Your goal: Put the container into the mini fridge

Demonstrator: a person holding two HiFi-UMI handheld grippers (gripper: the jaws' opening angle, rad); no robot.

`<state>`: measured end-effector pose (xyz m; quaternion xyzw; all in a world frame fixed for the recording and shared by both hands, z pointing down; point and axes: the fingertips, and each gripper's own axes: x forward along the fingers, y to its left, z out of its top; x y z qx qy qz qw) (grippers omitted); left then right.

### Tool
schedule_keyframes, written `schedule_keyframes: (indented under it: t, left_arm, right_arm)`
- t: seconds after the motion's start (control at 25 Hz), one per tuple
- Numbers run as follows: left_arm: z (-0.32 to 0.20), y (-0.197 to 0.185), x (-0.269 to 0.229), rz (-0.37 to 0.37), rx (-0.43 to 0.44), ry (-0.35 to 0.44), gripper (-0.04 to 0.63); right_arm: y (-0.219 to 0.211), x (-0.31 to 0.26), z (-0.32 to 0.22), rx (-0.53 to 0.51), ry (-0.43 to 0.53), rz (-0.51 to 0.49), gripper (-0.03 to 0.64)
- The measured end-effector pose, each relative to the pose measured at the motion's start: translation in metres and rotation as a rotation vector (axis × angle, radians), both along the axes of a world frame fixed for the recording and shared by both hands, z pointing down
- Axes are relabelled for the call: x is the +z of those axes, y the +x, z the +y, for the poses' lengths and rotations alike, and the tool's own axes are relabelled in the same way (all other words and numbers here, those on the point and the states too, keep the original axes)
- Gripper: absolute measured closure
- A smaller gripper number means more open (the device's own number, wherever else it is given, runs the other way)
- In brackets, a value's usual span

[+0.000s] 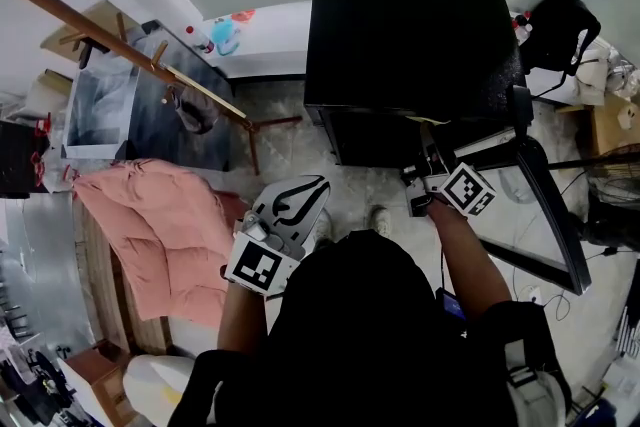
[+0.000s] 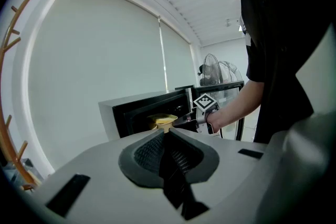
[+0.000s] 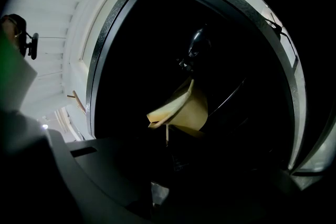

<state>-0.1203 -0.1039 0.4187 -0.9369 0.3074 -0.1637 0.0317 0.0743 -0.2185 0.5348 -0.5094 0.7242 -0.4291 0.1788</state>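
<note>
A black mini fridge (image 1: 410, 25) stands on a pale, mottled floor (image 1: 350, 165) against the far wall. Its glass door (image 1: 545, 205) is swung wide open to the right. The yellow container (image 3: 181, 107) sits tilted inside the dark compartment, just past the front opening. The right gripper (image 3: 167, 140) reaches in level toward it. Its jaws are closed to a sliver on a thin pale edge that runs down from the container. The dark interior hides whether the container rests on a shelf. The left gripper (image 2: 164, 134) is held back from the fridge, above the middle of the floor. Its ribbed jaws are pressed together with nothing between them, and its view looks across at the open fridge and the right forearm. To the left of the fridge, a wooden coat rack (image 1: 120, 45) with pegs slants across the floor. A pink padded cover (image 1: 150, 225) lies spread near the floor's left edge. A low white ledge (image 1: 250, 35) along the far wall carries a few small bottles and a light blue item. A black bag (image 1: 560, 30) rests at the far right corner. A standing fan (image 2: 215, 68) rises behind the fridge door. A broad white roller blind (image 2: 94, 60) fills the wall behind the fridge, under a ribbed white ceiling. A cardboard box (image 1: 95, 370) sits at the floor's near left corner.
</note>
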Motion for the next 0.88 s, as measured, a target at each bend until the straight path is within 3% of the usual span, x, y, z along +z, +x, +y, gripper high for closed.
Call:
schedule_keyframes:
  t: [0.28,0.48,0.88]
  left_arm:
    - [-0.011,-0.01,-0.004,0.162,-0.11,-0.076,0.554]
    - [-0.028,-0.018,-0.005,0.159,-0.205,-0.059,0.558]
    - [-0.05,-0.016,-0.028,0.299,-0.232,-0.041,0.56]
  right_arm:
    - [-0.008,-0.013,0.016,-0.058,0.036,0.066,0.577]
    - [-0.01,-0.034,0.031,-0.092,0.095,0.14,0.577]
    - [0.011,-0.098,0.054,-0.053,0.28,0.3,0.577]
